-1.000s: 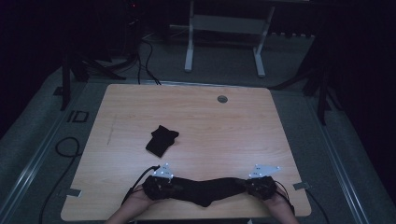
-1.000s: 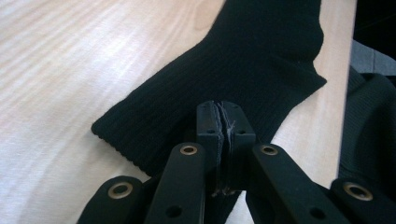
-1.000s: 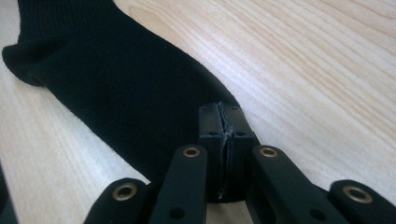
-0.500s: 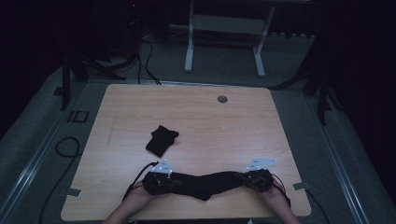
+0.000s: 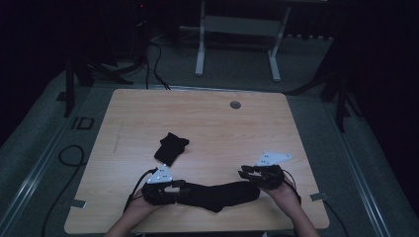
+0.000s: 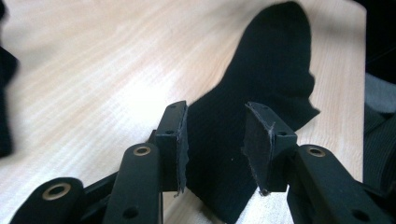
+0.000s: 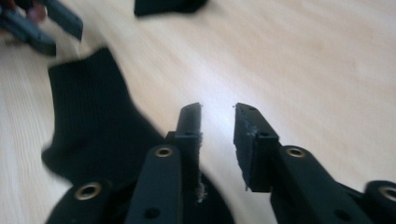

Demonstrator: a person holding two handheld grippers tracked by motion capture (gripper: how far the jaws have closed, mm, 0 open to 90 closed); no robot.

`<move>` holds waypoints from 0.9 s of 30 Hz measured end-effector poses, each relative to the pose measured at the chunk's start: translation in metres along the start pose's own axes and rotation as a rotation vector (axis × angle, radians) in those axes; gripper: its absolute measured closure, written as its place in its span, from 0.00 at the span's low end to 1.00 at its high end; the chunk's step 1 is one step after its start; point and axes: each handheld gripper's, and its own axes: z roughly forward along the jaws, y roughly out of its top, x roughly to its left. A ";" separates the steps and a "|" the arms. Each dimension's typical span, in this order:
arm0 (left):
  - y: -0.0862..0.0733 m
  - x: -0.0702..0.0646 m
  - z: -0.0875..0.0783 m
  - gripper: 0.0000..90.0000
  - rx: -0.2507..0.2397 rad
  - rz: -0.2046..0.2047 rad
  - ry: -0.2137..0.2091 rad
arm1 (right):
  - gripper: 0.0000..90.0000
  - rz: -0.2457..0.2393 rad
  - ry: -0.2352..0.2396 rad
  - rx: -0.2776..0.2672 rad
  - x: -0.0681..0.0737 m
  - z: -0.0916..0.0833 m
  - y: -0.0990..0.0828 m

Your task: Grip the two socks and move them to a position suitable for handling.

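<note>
A long black sock [image 5: 220, 194] lies stretched flat near the front edge of the wooden table [image 5: 222, 128]. My left gripper [image 5: 181, 187] hovers at the sock's left end; its jaws have just been opening. In the left gripper view the gripper [image 6: 215, 148] stands open over the sock [image 6: 266, 79], and the pads do not press on it. My right gripper [image 5: 244, 173] is just above the sock's right end, its jaws also freshly opened. In the right gripper view, bare wood shows between the jaws of the gripper [image 7: 217, 122], with the sock [image 7: 88, 121] to their left.
A second black sock [image 5: 171, 147], folded, lies left of the table's middle and also shows in the right gripper view [image 7: 168, 5]. A round grommet [image 5: 235, 104] sits near the far edge. Beyond the table stand a white frame [image 5: 200, 44] and floor cables [image 5: 66, 153].
Both grippers were shut on the ends of the stretched sock; now both are open and the sock lies free. The right gripper has lifted and drawn back from the sock's end.
</note>
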 end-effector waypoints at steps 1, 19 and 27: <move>-0.001 0.001 -0.002 0.62 -0.004 -0.005 0.008 | 0.75 -0.010 0.006 -0.006 -0.001 0.004 0.010; -0.028 0.026 -0.032 0.60 -0.069 -0.095 0.119 | 0.50 -0.026 0.100 0.081 0.003 0.136 0.123; -0.025 0.024 -0.034 0.61 -0.095 -0.085 0.115 | 0.44 0.019 0.061 0.108 0.001 0.191 0.148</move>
